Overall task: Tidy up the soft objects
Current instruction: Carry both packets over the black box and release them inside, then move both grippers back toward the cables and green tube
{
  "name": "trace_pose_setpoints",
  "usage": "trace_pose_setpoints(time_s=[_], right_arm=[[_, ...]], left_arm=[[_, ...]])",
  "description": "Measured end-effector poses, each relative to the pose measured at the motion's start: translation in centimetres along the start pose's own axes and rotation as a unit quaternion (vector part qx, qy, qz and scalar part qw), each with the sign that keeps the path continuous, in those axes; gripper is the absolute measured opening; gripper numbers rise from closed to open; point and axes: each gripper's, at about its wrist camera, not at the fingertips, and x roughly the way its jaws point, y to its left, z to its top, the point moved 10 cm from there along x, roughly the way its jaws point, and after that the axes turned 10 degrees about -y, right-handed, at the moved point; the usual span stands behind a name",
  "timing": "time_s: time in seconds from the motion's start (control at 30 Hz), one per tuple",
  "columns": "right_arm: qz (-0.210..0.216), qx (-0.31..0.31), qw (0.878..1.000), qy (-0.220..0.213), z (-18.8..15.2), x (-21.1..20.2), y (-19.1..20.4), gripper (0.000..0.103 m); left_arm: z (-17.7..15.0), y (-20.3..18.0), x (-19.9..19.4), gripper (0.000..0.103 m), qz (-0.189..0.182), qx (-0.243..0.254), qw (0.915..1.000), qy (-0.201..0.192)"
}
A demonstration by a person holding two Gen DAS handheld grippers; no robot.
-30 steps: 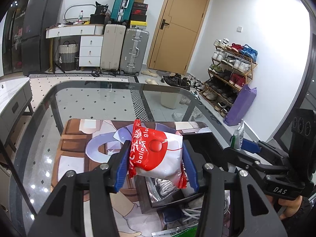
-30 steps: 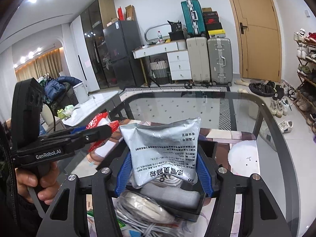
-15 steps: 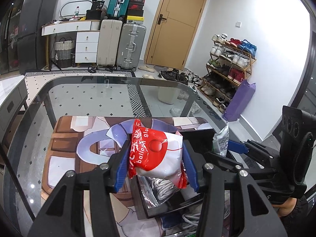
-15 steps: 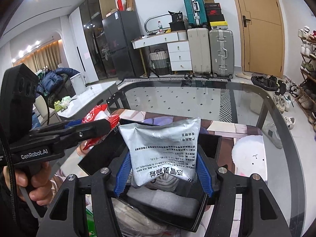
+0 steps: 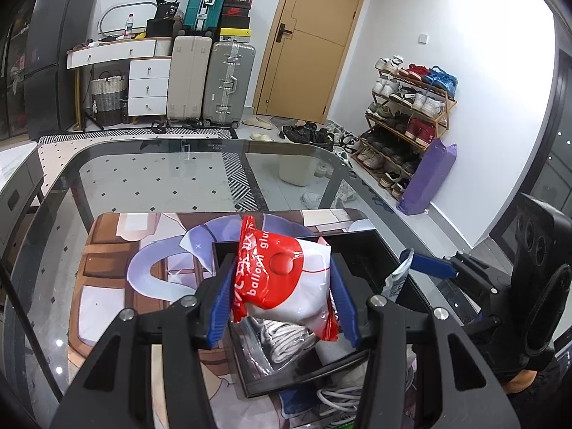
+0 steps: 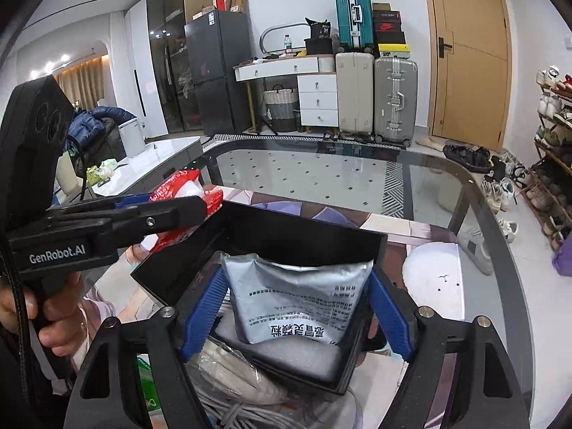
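A: Item one, left gripper [image 5: 282, 304]?

B: It is pointing downward over the black box [image 5: 361, 250], with its blue pads [image 5: 221, 307] pressing both sides of the red-and-white balloon glue packet [image 5: 286, 279]. The packet is sitting squarely between the pads, hanging above the box's open top. In the right wrist view a hand [image 6: 60, 307] is gripping this tool's handle at about 8 o'clock.

A: Item two, right gripper [image 6: 296, 307]?

B: It is angling downward into the same box [image 6: 271, 236], and its jaws are opening. The silver foil pouch [image 6: 300, 300] is standing between the fingers, leaning against the box's far wall at 12 o'clock, its lower edge resting on white foam [image 6: 286, 354]. The blue pads [image 6: 203, 307] are sitting apart from the pouch's edges, no longer pinching it.

A: Item three, surroundings?

B: The box is resting on a printed mat [image 5: 118, 261] atop the glass table [image 5: 161, 175]. A bundle of white cable [image 6: 232, 393] is lying at 6 o'clock, beside the box's near edge.
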Motion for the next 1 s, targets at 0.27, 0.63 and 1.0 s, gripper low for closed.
trace_pose_setpoints(time_s=[0.27, 0.63, 1.0], right_arm=[[-0.01, 0.015, 1.0, -0.015, 0.5, -1.5, -0.8, 0.092], [-0.011, 0.033, 0.999, -0.011, -0.7, -2.7, -0.8, 0.092], [-0.013, 0.046, 0.999, -0.011, -2.4, -5.8, -0.2, 0.102]], left_arm=[[-0.3, -1.1, 0.3, 0.049, -0.007, 0.009, 0.9999, 0.006], [-2.1, -2.0, 1.4, 0.053, 0.0, 0.034, 0.9986, 0.041], [-1.6, -1.0, -2.3, 0.103, 0.003, -0.001, 0.9999, 0.01]])
